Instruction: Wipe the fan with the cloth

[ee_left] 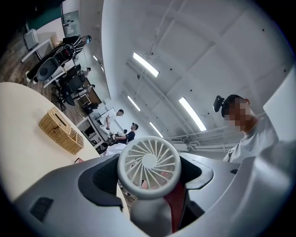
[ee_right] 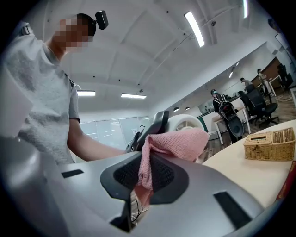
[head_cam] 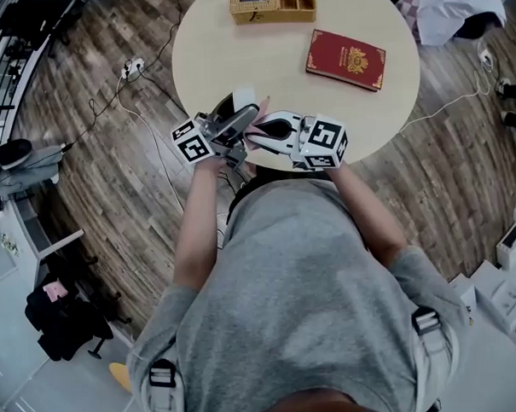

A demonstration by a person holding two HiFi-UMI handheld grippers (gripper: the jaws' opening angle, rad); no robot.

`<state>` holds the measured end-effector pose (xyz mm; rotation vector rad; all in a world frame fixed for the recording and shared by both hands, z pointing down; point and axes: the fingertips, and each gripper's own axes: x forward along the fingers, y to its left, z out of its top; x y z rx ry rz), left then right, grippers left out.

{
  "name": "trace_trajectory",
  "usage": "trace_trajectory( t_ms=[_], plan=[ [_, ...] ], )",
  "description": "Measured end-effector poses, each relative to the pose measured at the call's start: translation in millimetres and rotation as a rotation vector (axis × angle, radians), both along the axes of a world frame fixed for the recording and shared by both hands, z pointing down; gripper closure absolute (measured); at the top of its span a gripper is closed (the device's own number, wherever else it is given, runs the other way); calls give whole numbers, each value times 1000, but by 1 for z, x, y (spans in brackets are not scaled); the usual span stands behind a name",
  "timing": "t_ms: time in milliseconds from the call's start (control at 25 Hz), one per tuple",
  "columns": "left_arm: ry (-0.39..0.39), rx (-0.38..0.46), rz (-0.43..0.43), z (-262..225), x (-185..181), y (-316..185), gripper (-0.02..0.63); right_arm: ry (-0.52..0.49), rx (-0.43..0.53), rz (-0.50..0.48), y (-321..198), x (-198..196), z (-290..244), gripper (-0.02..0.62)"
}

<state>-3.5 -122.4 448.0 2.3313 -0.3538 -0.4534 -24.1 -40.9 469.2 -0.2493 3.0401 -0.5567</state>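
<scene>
The small white fan [ee_left: 149,165] was clamped by the left gripper [ee_left: 150,183], its long axis upright in the left gripper view, with the head uppermost and the round grille facing the camera. It was held above the table's [head_cam: 269,68] near edge. Just beside it, the right gripper [ee_right: 145,173] pinched the pink cloth [ee_right: 178,143].

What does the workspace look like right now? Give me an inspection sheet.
Surface: round beige table.
Job's things: fan and pink cloth, both held at the table's near edge.
Clutter: wicker basket and red book on the table.
Grippers: left gripper shut on the fan; right gripper shut on the cloth.
Cables: white cables on the wood floor, either side of the table.
Surroundings: people at desks beyond.
</scene>
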Motion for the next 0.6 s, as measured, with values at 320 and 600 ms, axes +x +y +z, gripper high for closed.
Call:
trace_trajectory(
  t_ms=[320, 600],
  plan=[
    [10, -27, -114, 7, 10, 2, 223, 86, -16, -161, 35, 18, 34, 557],
    [-23, -45, -157, 22, 34, 5, 222, -46, -142, -110, 17, 42, 25, 557]
  ],
)
